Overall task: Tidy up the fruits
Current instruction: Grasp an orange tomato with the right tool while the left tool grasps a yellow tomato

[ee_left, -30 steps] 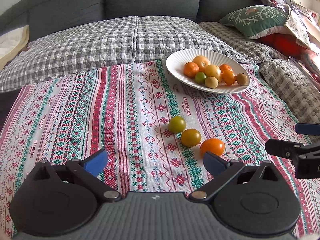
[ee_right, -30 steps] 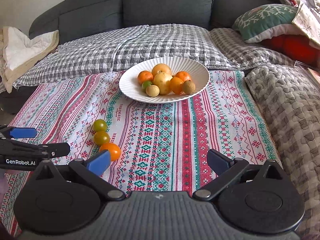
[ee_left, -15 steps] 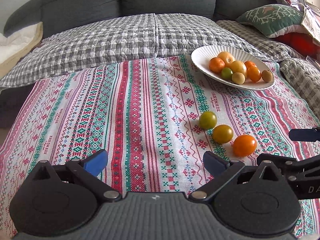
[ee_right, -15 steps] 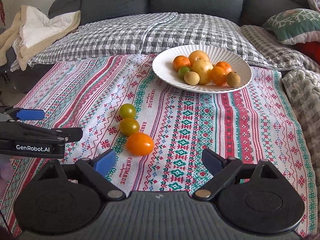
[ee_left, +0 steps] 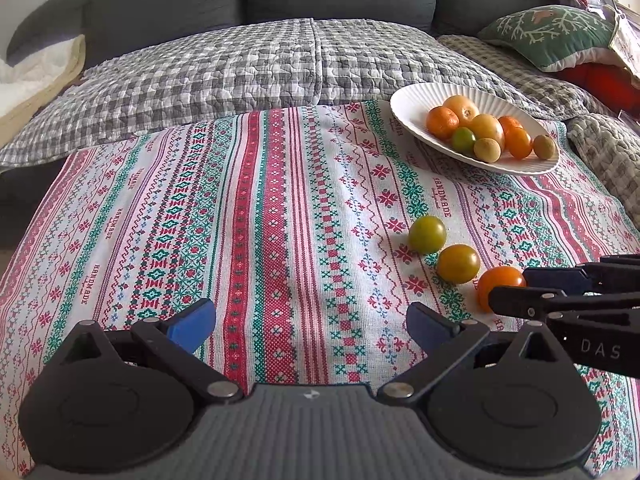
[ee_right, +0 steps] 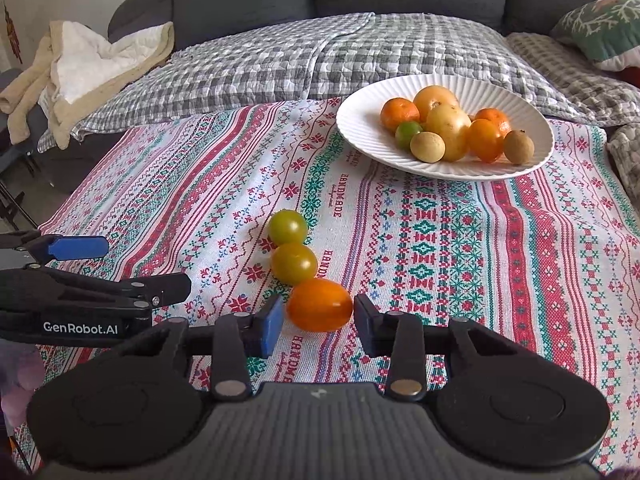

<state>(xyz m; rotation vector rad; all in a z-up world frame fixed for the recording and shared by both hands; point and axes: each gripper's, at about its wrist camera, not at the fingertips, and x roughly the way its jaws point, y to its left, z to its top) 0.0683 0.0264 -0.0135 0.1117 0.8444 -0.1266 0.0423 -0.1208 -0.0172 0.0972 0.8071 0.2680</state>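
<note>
Three loose tomatoes lie in a row on the patterned cloth: a green one [ee_right: 287, 227], a yellow-green one [ee_right: 294, 263] and an orange one [ee_right: 319, 304]. My right gripper [ee_right: 318, 322] is open, its jaws on either side of the orange tomato [ee_left: 500, 286] with small gaps. It shows in the left wrist view [ee_left: 532, 292] too. My left gripper [ee_left: 310, 320] is open and empty over bare cloth, left of the tomatoes; it also shows in the right wrist view [ee_right: 132, 268]. A white plate [ee_right: 532, 116] at the back right holds several fruits.
The cloth [ee_left: 260, 220] covers a low surface before a grey sofa with a checked quilt [ee_left: 260, 64]. A green pillow [ee_left: 552, 36] lies at the right. A beige blanket [ee_right: 92, 64] lies at the left.
My right gripper has moved forward and left onto the orange tomato and its jaws have narrowed around it. My left gripper has drifted left, so the fruit sits further right in its view.
</note>
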